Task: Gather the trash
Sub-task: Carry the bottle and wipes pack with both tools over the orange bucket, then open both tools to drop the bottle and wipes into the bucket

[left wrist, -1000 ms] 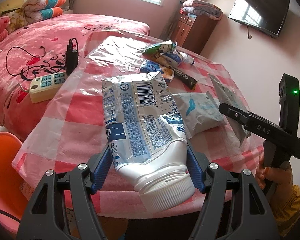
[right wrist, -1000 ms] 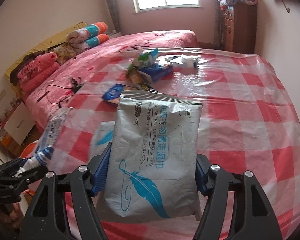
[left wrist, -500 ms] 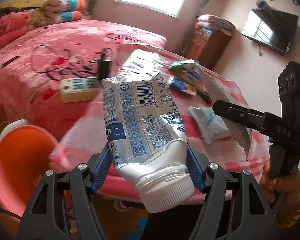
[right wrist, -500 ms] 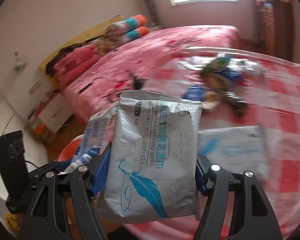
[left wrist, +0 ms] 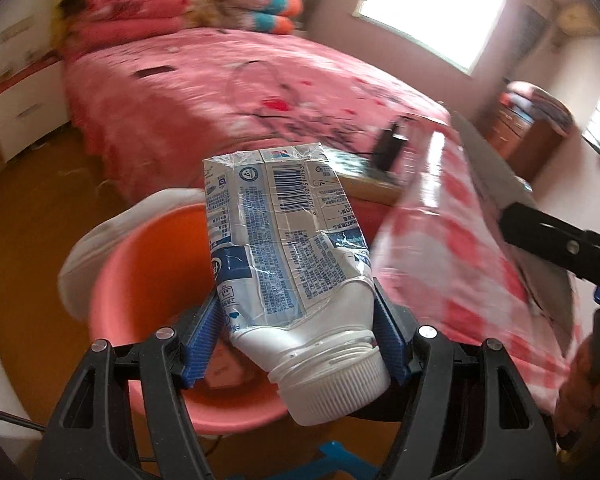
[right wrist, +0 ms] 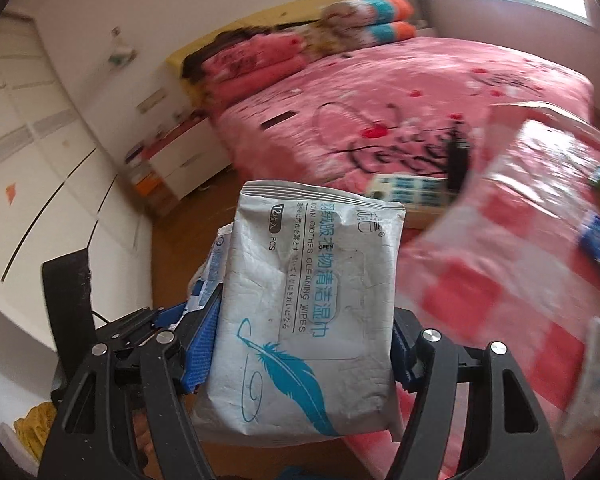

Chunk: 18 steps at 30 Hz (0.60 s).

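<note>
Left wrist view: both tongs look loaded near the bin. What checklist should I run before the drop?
1. Left tongs clamp crushed white-and-blue milk bottle: ok.
2. Right tongs clamp white wipes pack with blue feather: ok.
3. Orange plastic bin below the bottle: ok.
4. Wipes pack over the bin: cannot tell.
5. Bin has room: ok.
6. Red-checked table edge clear of the bottle: ok.

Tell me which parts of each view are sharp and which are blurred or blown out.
Left wrist view: the crushed milk carton in the left gripper is sharp; bed, orange bin and tablecloth are motion-smeared; the window is blown out. Right wrist view: the wipes pack is crisp, the room behind streaked and fisheye-curved.
</note>
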Each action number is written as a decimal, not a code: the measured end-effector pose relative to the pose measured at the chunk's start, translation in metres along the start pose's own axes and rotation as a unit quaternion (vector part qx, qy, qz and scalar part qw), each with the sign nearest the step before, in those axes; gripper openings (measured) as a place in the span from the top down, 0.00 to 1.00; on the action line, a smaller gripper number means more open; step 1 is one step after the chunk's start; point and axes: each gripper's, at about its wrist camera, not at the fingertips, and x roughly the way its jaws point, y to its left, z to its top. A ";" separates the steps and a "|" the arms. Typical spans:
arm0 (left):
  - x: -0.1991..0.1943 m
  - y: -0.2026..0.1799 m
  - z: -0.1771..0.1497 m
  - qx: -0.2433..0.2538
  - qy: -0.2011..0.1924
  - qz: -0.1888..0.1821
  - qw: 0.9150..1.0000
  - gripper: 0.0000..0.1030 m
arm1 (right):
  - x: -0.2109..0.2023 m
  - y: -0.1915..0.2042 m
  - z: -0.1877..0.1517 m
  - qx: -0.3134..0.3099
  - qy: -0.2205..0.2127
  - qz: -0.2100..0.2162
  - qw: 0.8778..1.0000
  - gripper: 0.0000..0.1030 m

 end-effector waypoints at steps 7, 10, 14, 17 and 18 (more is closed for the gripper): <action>0.014 0.047 -0.008 -0.065 0.015 0.042 0.997 0.31 | 0.053 0.040 0.004 -0.048 0.024 0.008 0.999 0.24; 0.018 0.057 -0.013 -0.076 0.019 0.060 0.995 0.23 | 0.072 0.042 0.001 -0.049 0.042 0.012 0.998 0.19; 0.016 0.059 -0.010 -0.068 0.013 0.078 0.995 0.21 | 0.064 0.020 -0.006 -0.006 0.030 0.008 1.000 0.13; 0.015 0.054 -0.006 -0.060 0.009 0.081 0.995 0.20 | 0.048 0.000 -0.008 0.019 0.011 -0.009 1.000 0.11; 0.014 0.051 -0.006 -0.057 0.008 0.078 0.995 0.20 | 0.044 -0.005 -0.009 0.024 0.006 -0.011 1.000 0.10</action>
